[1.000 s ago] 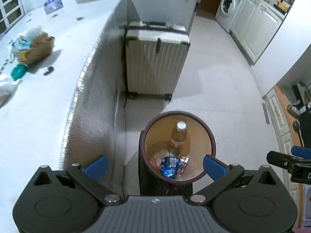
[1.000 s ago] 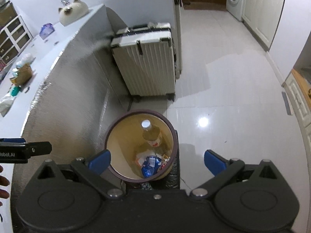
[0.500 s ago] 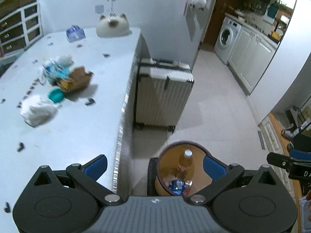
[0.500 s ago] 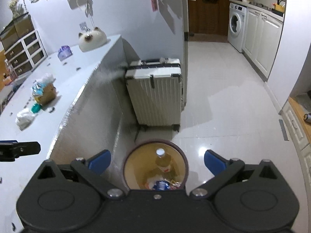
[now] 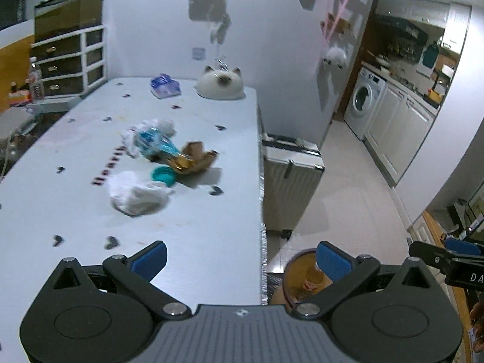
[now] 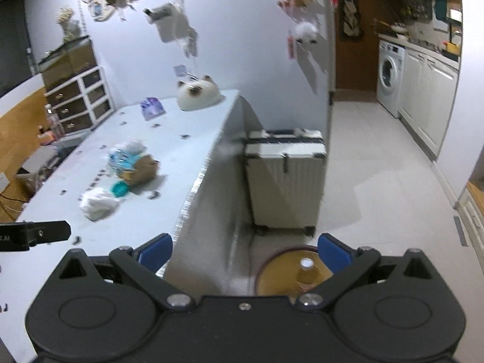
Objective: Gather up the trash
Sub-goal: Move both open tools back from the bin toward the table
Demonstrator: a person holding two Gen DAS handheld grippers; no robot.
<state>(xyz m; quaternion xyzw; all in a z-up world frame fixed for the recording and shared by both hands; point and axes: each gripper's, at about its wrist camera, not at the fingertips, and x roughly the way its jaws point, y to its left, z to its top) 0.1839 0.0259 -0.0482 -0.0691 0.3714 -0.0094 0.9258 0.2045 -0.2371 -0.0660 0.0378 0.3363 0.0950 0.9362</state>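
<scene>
Trash lies on the white table (image 5: 181, 242): a crumpled white tissue (image 5: 136, 196), a teal lid (image 5: 164, 176), a brown paper wrapper (image 5: 198, 158) and a blue-and-white plastic wrapper (image 5: 149, 140). They also show in the right wrist view: tissue (image 6: 97, 204), lid (image 6: 119, 189), brown wrapper (image 6: 140, 171). The round brown bin (image 6: 281, 275) stands on the floor by the table edge with a bottle (image 6: 305, 272) inside. My left gripper (image 5: 240, 258) is open and empty above the table's near edge. My right gripper (image 6: 245, 249) is open and empty above the bin.
A white suitcase (image 6: 286, 181) stands on the floor against the table's side. A cat-shaped ornament (image 5: 219, 86) and a purple packet (image 5: 165, 90) sit at the table's far end. A drawer unit (image 5: 69, 60) is at the back left, a washing machine (image 6: 388, 75) at the back right.
Both grippers have tilted up and pulled back from over the bin. The bin has slid to the bottom of both views and the tabletop trash has come into view.
</scene>
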